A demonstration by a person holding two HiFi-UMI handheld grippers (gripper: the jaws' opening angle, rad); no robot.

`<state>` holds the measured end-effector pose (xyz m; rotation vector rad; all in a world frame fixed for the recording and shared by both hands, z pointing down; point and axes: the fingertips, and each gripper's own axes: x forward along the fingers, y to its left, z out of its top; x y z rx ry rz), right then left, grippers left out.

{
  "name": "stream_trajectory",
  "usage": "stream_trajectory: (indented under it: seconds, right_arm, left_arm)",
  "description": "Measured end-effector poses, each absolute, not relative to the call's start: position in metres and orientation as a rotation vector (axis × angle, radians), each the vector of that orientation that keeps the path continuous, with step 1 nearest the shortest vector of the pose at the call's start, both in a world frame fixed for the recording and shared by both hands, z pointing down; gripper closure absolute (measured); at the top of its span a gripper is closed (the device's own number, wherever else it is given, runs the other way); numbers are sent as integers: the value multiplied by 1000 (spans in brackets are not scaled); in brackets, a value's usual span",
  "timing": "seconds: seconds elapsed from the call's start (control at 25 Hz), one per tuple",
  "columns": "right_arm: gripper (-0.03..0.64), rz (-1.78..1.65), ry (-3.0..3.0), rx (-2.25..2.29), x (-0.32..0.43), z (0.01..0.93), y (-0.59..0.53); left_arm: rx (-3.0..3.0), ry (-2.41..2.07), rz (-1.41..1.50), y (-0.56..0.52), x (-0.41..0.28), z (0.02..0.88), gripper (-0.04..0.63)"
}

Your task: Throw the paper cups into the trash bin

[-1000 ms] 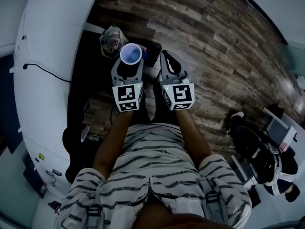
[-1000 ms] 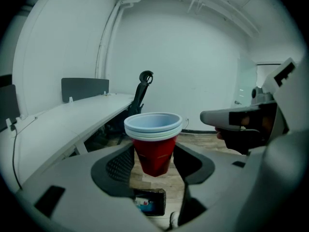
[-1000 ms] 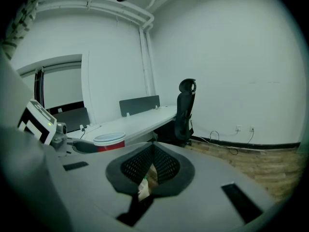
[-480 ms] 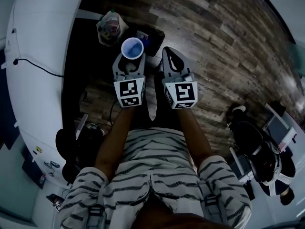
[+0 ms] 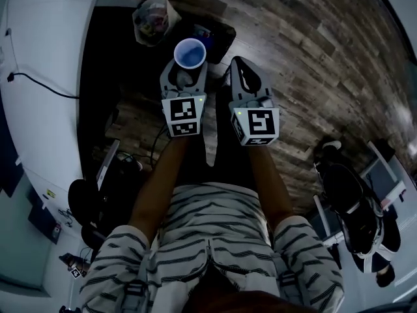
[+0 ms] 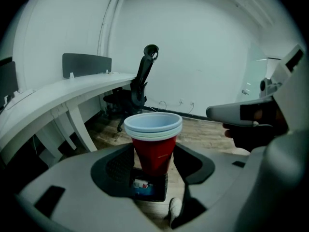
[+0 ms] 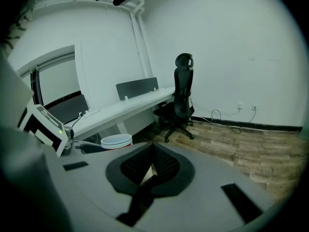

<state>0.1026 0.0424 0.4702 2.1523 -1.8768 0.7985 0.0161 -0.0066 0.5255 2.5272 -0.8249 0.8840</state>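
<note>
The cups (image 6: 153,146), a nested stack that is red outside and pale within, stand upright in the left claw (image 5: 185,77). Its pads pinch the red wall low down, and the rims rise clear above. The head view gives only the round mouth of the cups (image 5: 190,53) over the floor (image 5: 306,57), because the claw's body hides their sides. The left gripper view shows those sides and, straight beneath, a dark box (image 6: 147,186) with a white shoe (image 6: 175,208) just beside it. The right gripper view catches only the rims (image 7: 116,141). The right claw (image 7: 148,172) is pressed together on nothing, just beside the left. A bag-lined bin (image 5: 151,18) sits near the box, by the curved white surface (image 5: 45,70). A black chair (image 7: 181,95) stands well apart.
</note>
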Motion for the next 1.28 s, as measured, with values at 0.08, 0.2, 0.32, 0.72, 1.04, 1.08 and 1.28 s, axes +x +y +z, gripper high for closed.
stream_trajectory:
  seconds: [0.08,0.2,0.32,0.72,1.04,1.08,1.28]
  right_arm:
    - [609,825,-1872,2137,102,482,47]
    - [609,844,-1872,2123,102,497,45]
    - [609,853,-1864,2120,104,512,42]
    - [609,921,-1847,2113,95,564,40]
    - [609,979,-1834,2117,87,600,41]
    - [609,981,-1834,2115,86,604,41]
    - [609,1005,-1827,2114,83,620,42]
  left_arm:
    - [2512,-817,892,-1,16,537,324]
    - [2507,-801,912,3,16,556,324]
    - [2486,-788,934,4,15,578,324]
    - [2448,-736,1032,5,15,644,323]
    - [2434,-705,1094,7,12,686,323]
    - [2430,-703,1100,6,12,692,324]
    - [2408,-682,1135,8,9,721,324]
